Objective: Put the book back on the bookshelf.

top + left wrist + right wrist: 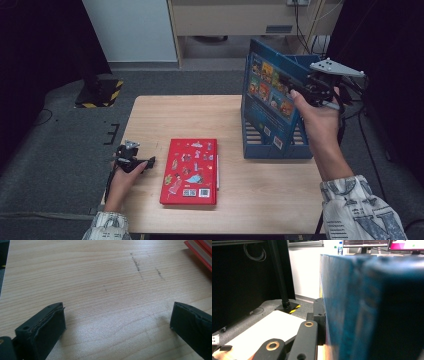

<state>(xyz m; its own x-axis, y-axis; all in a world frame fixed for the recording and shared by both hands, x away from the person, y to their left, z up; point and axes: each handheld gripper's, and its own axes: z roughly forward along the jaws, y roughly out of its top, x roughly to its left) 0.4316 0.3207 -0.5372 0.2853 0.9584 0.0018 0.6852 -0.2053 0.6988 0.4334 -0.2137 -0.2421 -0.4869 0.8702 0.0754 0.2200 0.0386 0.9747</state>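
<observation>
Right gripper (300,90) clamped on blue book (267,102), held upright over rack (272,146) at bench (260,185) far right for slotting in; left gripper (142,164) parked wide open, empty, beside red book (190,171) lying flat mid-bench.

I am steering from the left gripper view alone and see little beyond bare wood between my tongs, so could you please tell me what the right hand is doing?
Observer: The right tongs are shut on a blue book, held upright at the blue file holder.
Operator: Is the book fully inside the holder yet?
Observer: No, it leans at the holder's front, its picture cover facing the person.
Operator: And the red edge at my top right?
Observer: That is a red book lying flat on the table, close to the open left tongs.
</observation>
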